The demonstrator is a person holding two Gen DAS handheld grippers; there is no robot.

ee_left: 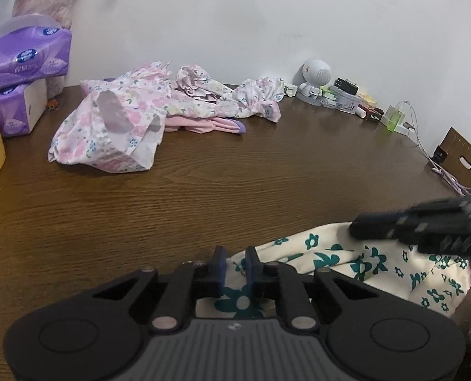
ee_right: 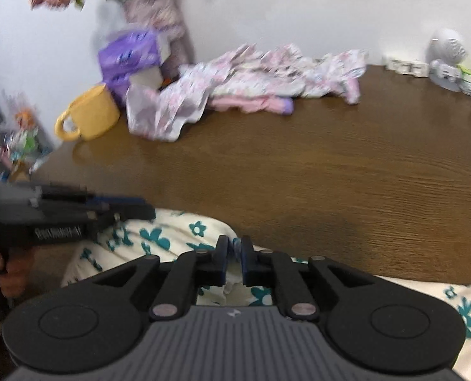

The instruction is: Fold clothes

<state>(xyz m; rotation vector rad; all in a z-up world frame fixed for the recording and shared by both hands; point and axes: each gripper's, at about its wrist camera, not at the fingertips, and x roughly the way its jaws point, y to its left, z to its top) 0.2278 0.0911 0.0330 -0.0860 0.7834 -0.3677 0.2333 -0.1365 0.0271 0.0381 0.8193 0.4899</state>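
Observation:
A cream garment with teal flowers lies bunched at the near edge of the brown wooden table. My left gripper has its jaws nearly together, pinching a fold of this cloth between the blue pads. Blurred, my right gripper reaches in from the right over the same garment. The right wrist view shows the right gripper shut on another fold of the cream garment. There the left gripper comes in from the left, held by a hand.
A pile of pink floral clothes lies at the back of the table. Purple tissue packs and a yellow mug stand at the back left. A white speaker figure, small boxes and cables sit at the back right.

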